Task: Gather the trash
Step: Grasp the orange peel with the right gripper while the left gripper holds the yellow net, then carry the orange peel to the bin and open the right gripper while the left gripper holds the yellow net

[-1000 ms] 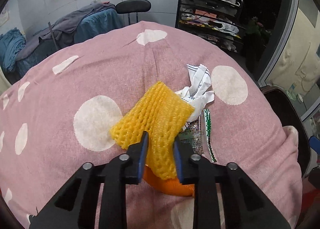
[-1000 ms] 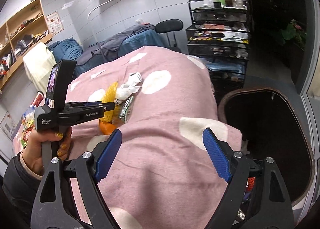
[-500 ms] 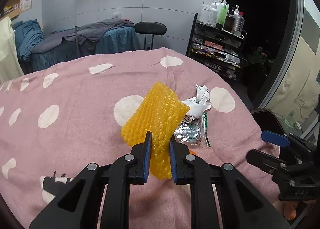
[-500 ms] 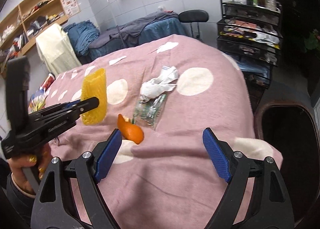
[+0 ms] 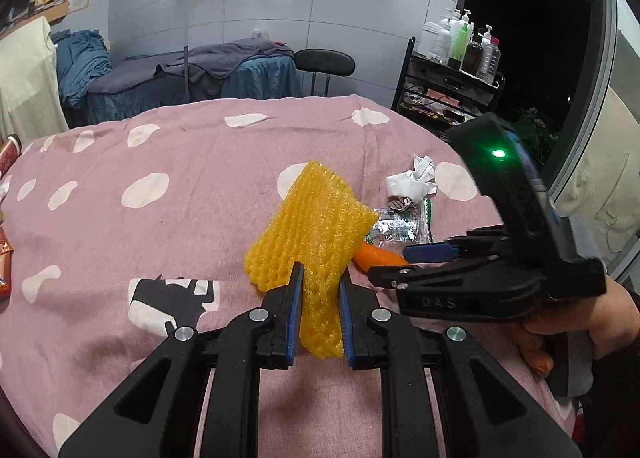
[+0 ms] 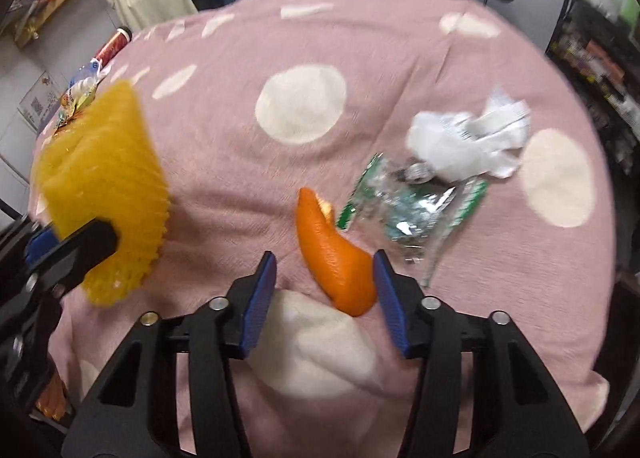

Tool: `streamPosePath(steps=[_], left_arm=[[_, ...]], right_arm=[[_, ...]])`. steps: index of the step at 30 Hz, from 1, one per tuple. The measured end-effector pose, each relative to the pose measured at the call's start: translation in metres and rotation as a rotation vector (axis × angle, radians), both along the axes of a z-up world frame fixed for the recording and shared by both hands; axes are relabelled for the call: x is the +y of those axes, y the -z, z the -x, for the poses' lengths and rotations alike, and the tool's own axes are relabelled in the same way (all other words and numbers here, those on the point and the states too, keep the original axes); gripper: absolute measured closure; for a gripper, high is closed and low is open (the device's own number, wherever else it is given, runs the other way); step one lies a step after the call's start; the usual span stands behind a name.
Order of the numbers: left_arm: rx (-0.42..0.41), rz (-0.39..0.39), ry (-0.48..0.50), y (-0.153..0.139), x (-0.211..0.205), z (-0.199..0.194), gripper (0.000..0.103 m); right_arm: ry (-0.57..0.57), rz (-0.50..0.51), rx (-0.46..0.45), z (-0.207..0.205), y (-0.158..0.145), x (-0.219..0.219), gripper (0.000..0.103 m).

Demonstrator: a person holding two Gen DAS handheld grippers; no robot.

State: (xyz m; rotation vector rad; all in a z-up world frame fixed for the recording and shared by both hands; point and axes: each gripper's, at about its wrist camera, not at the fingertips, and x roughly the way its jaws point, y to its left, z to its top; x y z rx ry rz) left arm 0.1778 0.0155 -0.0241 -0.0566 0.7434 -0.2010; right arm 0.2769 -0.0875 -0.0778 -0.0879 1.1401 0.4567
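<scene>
Left gripper [image 5: 319, 294]: jaws pinching the yellow foam net [image 5: 312, 225], held above the pink spotted bedspread [image 5: 160, 225]. Right gripper [image 6: 325, 290]: jaws spread, with the orange peel [image 6: 334, 254] lying on the bedspread between the fingers, close to the right one. Just beyond the peel lies a foil wrapper [image 6: 408, 209]; beyond that, touching it, crumpled white paper [image 6: 468, 141].

foam net [image 5: 316, 225] showing soft, matt mesh | wrapper [image 6: 412, 209] glinting as crinkled foil | bedspread [image 6: 240, 161] looking like matt woven cloth | tissue [image 6: 468, 141] appearing as crumpled paper
</scene>
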Motion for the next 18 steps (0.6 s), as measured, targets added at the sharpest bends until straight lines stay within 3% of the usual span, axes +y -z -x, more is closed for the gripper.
streamPosePath(steps=[1,4,7,18], left_arm=[[0.000,-0.001,0.001,0.001,0.001,0.002,0.086],[0.002,-0.003,0.004,0.002,0.001,0.005,0.086],[0.004,-0.002,0.007,0.005,0.002,0.008,0.086],[-0.002,0.039,0.045,0.001,-0.005,0.018,0.086]], right_arm=[[0.006,0.005,0.011,-0.004,0.004,0.000,0.054],[0.016,-0.022,0.075,-0.015,0.016,-0.001,0.075],[0.021,-0.044,0.073,-0.015,0.017,-0.004,0.080],[0.044,-0.235,-0.112,0.038,-0.024,-0.032,0.082]])
